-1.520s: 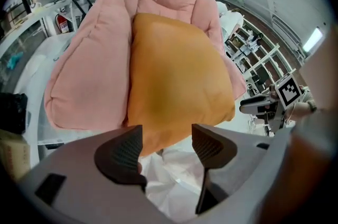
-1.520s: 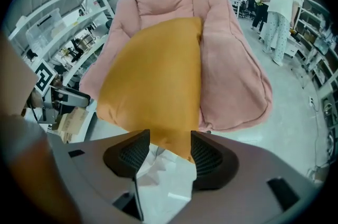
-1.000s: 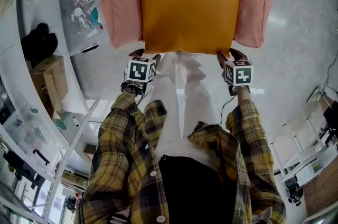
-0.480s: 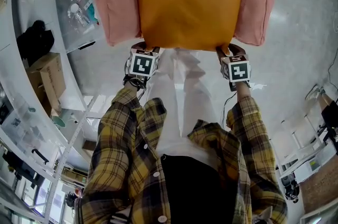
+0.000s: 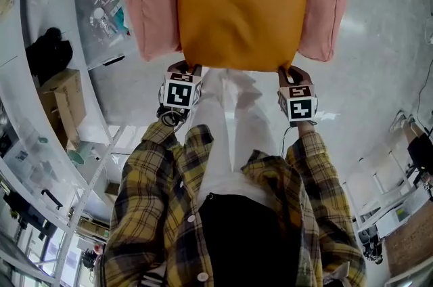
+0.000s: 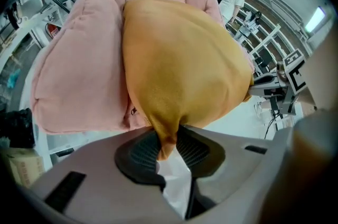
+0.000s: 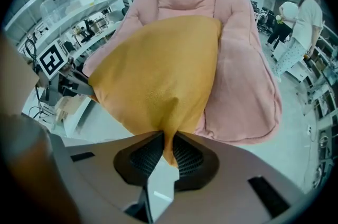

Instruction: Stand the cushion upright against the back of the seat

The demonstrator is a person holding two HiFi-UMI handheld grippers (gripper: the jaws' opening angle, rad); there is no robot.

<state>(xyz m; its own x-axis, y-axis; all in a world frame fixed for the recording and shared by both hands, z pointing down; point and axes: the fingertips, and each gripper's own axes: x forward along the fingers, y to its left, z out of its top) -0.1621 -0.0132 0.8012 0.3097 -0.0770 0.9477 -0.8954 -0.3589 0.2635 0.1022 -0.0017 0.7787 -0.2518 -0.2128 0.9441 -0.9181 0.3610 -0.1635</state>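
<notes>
On the pink seat [image 5: 142, 8], the orange cushion [image 5: 240, 1] is lying flat, while the left gripper [image 5: 185, 67] and right gripper [image 5: 289, 69] are closing, pinching its near corners. Lifting both evenly should be tipping it toward the backrest.

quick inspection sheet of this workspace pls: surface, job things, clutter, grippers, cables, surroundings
surface: pale glossy floor under the seat
job's things: orange cushion lies on the pink seat, not yet upright against its back
clutter: clear bin of small items, cardboard box and black bundle on the white shelving at the left
grippers: left gripper jaws closing, pinching the cushion's near left corner; right gripper jaws closing, pinching its near right corner
cables: thin dark cable by the right forearm
surroundings: a person stands by racks in the background
</notes>
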